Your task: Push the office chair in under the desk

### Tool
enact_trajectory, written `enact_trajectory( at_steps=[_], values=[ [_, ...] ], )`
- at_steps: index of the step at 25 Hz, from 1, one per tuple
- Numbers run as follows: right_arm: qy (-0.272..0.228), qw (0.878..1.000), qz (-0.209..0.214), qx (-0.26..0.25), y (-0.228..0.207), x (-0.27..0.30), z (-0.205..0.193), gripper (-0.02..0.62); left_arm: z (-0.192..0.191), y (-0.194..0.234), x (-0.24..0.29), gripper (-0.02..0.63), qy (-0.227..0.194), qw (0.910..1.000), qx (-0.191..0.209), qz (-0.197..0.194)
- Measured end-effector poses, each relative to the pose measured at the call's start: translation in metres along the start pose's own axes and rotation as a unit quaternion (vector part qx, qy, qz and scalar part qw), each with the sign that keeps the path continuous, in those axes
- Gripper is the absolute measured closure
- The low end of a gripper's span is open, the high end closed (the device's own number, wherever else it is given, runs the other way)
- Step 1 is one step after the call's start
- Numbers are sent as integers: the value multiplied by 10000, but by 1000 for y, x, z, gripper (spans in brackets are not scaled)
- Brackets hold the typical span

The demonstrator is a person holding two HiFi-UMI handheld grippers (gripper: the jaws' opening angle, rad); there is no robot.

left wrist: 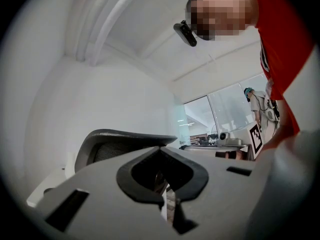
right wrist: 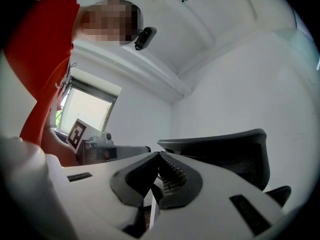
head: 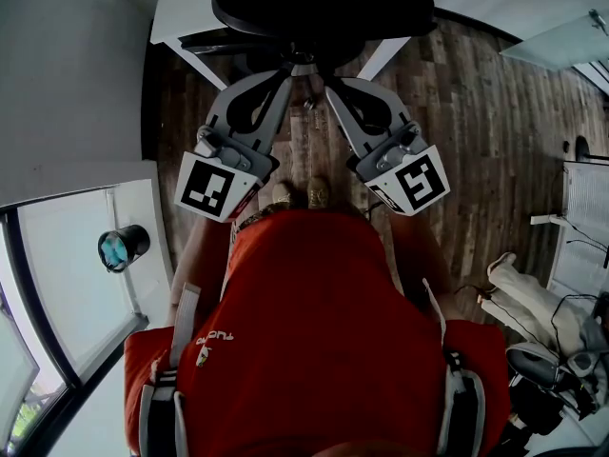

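While I look steeply down over the wearer's red shirt (head: 314, 331), the black office chair with a curved mesh backrest (head: 324, 12) sits at twelve o'clock. Its back faces me, right at the near edge of the white table (head: 186, 3). The seat is hidden beneath the backrest, so I cannot tell how far under the table it already is. From one to four o'clock spreads brown wood-plank floor (head: 476, 112).

The left gripper (head: 288, 72), grey with a black-and-white marker cube, reaches in from eight o'clock. The right gripper (head: 329, 89), its twin, reaches in from four o'clock. Their tips converge just below the backrest's lower edge, near the chair's central spine. From above I cannot tell whether they touch it.

In the left gripper view, that gripper's fingers (left wrist: 100, 184) are clenched tip to tip with nothing between them, and the backrest looms just beyond at eleven o'clock. In the right gripper view, the fingers (right wrist: 210, 194) are likewise clenched and empty, with the backrest beyond at two o'clock.

I judge the pushing step itself to be in hand, with both closed grippers serving as blunt pushers and not as graspers. The next move calls for both tips to bear squarely on the chair's back and press evenly toward twelve o'clock. That should roll the chair straight in; uneven pressure would likely swivel it.
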State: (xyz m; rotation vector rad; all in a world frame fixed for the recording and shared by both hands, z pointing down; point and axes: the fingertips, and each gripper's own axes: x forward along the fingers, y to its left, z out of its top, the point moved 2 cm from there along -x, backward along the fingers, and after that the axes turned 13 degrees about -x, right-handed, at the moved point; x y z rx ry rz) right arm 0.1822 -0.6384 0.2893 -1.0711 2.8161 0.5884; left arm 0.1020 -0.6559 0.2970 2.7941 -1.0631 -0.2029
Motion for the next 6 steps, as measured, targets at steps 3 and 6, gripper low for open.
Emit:
enact_trajectory(
  at_steps=[3,6],
  values=[
    [7,10000,-8,-12,1,0,-2,571,-2,1,-1,597,16,10000,-15,9],
    [7,10000,-21,-6,1,1,-2,571,-2,3,-3,597,6,10000,-25,37]
  ],
)
